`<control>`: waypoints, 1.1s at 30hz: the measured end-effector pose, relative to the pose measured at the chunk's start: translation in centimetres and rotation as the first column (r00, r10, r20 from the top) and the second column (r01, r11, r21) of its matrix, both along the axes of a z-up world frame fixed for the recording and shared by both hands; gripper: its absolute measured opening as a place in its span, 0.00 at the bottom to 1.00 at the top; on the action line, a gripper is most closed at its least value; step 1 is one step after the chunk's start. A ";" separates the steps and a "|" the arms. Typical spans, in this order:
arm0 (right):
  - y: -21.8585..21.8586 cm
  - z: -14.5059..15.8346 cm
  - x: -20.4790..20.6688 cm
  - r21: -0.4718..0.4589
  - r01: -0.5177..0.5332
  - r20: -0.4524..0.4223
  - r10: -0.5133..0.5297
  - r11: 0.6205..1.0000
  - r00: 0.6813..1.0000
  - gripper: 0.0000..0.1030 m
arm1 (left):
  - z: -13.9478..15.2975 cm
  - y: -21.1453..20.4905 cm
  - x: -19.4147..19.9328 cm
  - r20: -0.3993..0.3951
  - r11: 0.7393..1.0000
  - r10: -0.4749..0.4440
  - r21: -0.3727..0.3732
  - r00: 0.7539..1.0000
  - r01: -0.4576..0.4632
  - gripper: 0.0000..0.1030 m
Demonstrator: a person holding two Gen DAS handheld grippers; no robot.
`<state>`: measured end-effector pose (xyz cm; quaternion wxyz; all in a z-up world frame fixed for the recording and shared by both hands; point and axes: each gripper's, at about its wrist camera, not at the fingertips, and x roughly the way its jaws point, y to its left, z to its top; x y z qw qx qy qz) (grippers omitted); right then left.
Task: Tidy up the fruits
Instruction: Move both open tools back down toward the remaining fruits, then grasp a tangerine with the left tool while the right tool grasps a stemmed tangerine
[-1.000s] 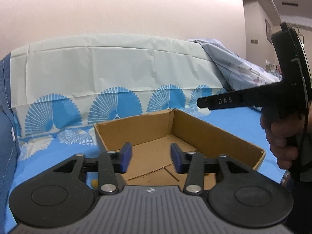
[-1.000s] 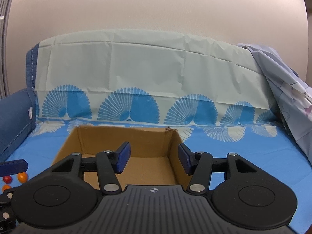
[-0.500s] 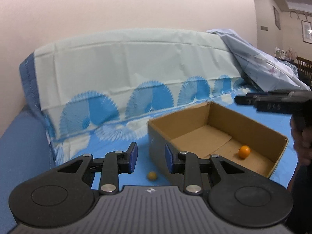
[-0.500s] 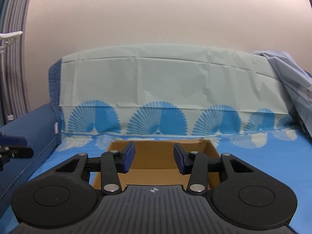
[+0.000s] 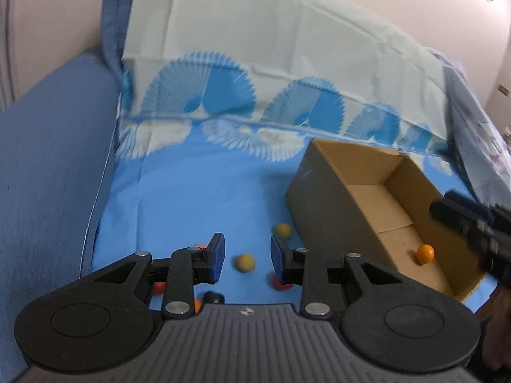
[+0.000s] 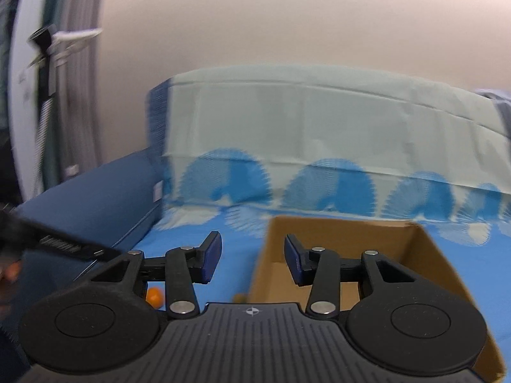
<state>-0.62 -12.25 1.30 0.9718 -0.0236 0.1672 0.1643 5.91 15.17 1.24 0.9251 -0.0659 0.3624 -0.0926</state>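
Left gripper (image 5: 246,257) hovers empty, jaws partly apart after narrowing, above a yellow fruit (image 5: 245,262) on the blue sheet (image 5: 191,191) left of the cardboard box (image 5: 338,210) — a careless pinch could send it rolling away.

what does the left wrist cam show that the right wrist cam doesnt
Only the left wrist view: an orange round fruit lying inside the box, two yellowish round fruits and a red one on the blue sheet. Only the right wrist view: a white door frame with a handle. Both: the open brown cardboard box, the fan-patterned blue sheet, and open, empty jaws.
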 end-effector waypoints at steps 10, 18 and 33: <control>6.6 -2.1 0.3 -0.091 -0.202 -0.092 0.194 0.975 0.977 0.44 | -2.0 0.9 1.8 -0.133 0.997 0.082 0.019 0.988 -0.081 0.34; 10.5 -6.2 3.4 -0.146 -0.332 -0.375 0.258 0.932 0.891 0.46 | -5.2 2.1 4.3 -0.323 0.991 0.131 0.081 0.937 -0.110 0.46; 15.0 -12.0 5.9 -0.195 -0.384 -0.560 0.219 0.903 0.799 0.51 | -9.2 2.9 6.7 -0.478 0.980 0.189 0.141 0.858 -0.138 0.46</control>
